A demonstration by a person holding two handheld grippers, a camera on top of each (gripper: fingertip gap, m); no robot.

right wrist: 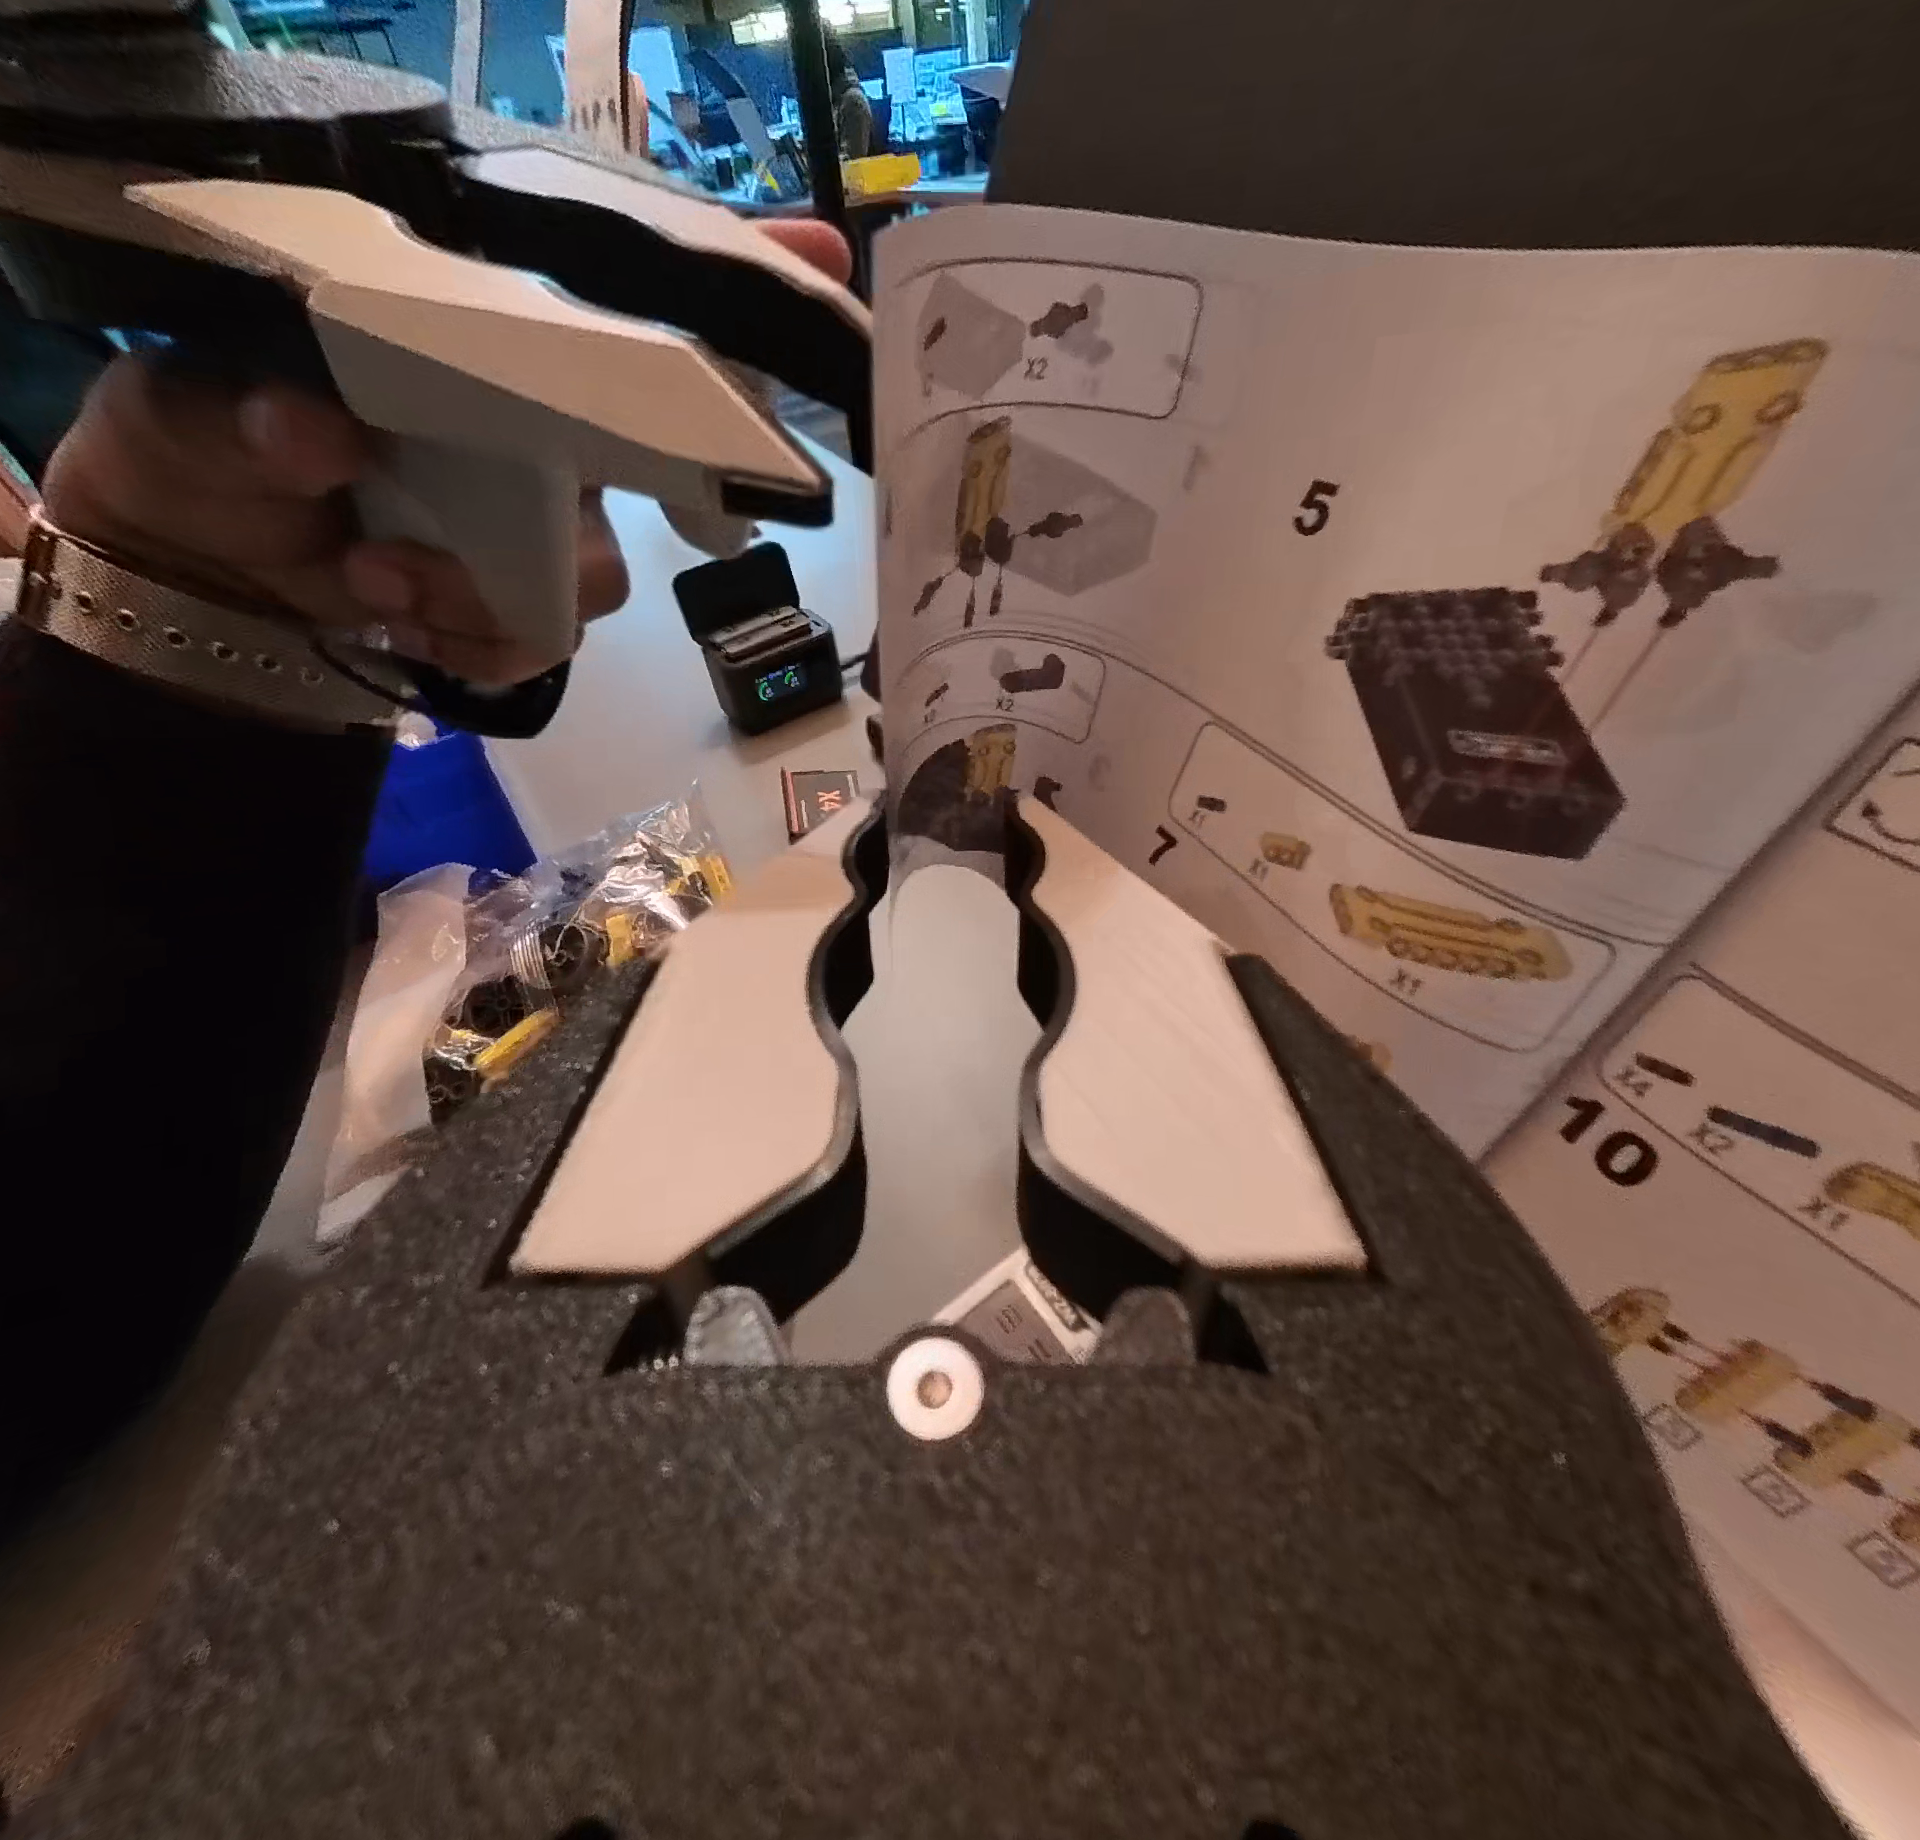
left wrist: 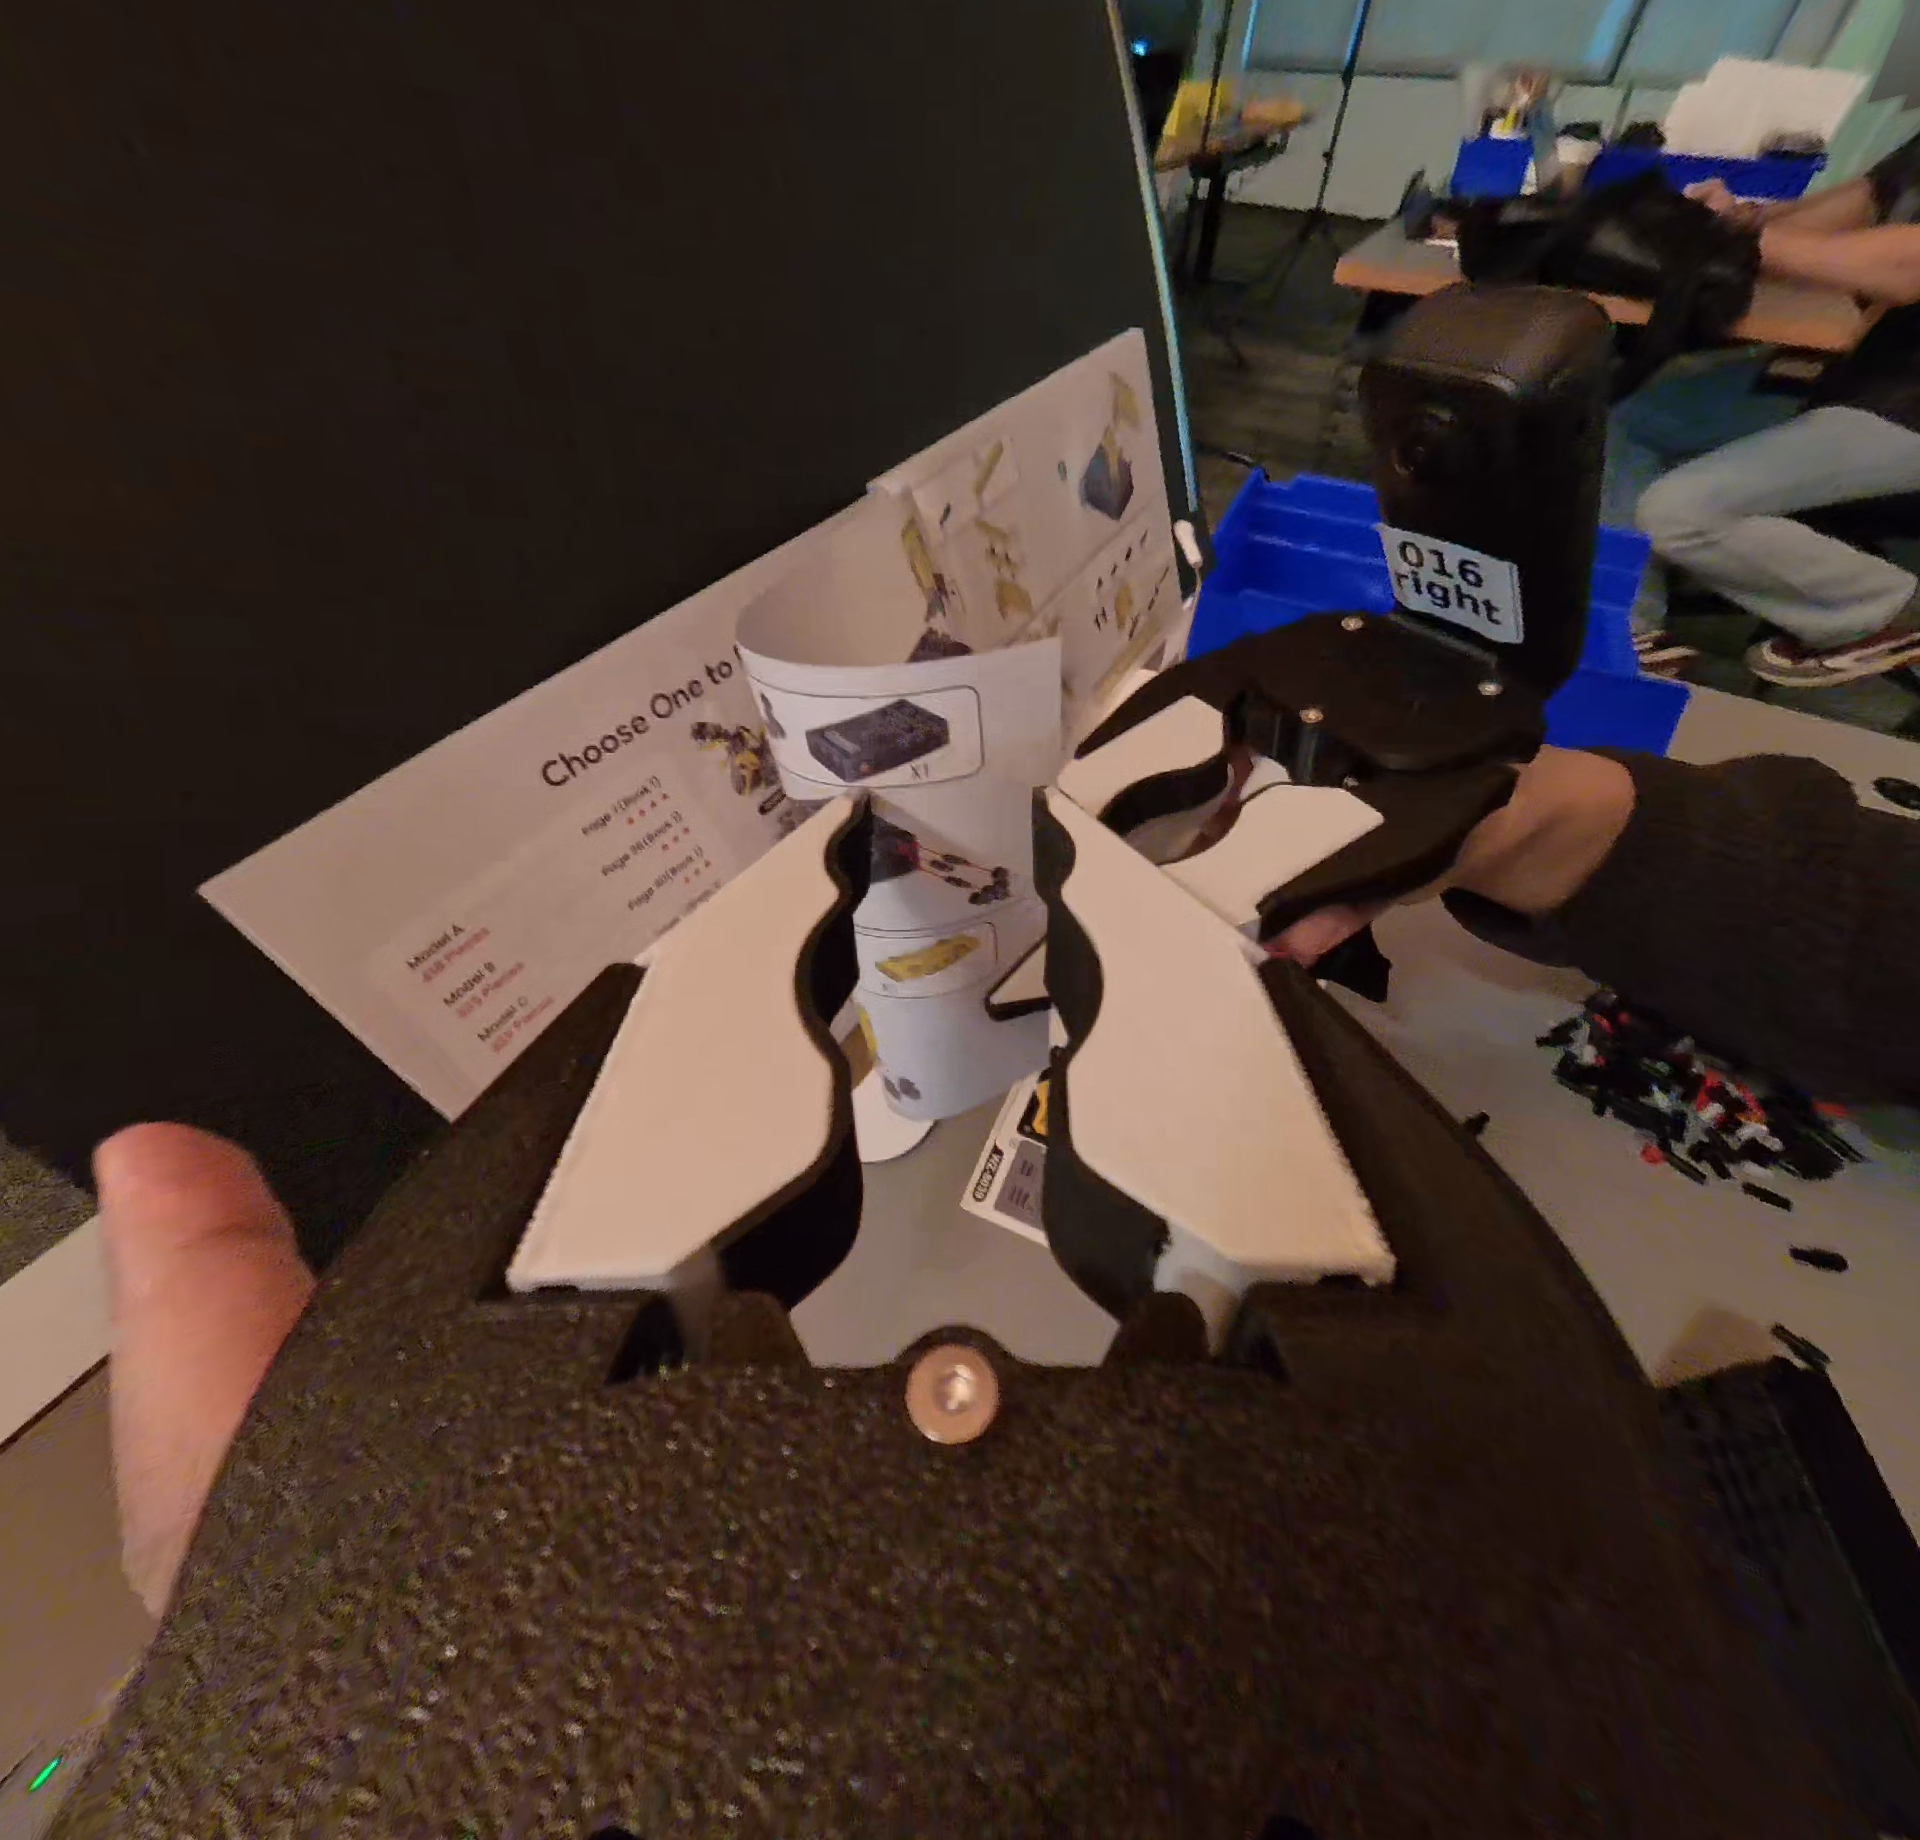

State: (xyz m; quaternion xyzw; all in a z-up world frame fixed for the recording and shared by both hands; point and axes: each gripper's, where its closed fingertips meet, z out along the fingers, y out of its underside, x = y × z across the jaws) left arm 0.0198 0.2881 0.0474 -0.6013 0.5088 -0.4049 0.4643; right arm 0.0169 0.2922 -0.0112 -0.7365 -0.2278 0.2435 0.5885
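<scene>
An open instruction booklet stands on the grey table [left wrist: 1455,1271], with one page [left wrist: 914,710] curled upright. My left gripper [left wrist: 951,814] is open, and the curled page stands between its white fingertips. In the right wrist view the same page [right wrist: 1351,543] fills the right side, showing yellow and black brick diagrams. My right gripper [right wrist: 945,819] is open with the page's lower left edge in the gap between its fingertips. The right gripper [left wrist: 1132,793] shows from the side at the booklet's right. The left gripper [right wrist: 842,408] shows at upper left, its tips at the page's left edge.
A printed sheet [left wrist: 582,855] leans on a black backdrop [left wrist: 520,336]. Blue bins [left wrist: 1299,554] stand behind the booklet. A pile of small black and red parts [left wrist: 1683,1094] lies to the right. Clear bags of parts [right wrist: 582,917] and a black case with a small screen [right wrist: 764,658] lie left. One gripper's finger ends stand about 6 cm off the other's.
</scene>
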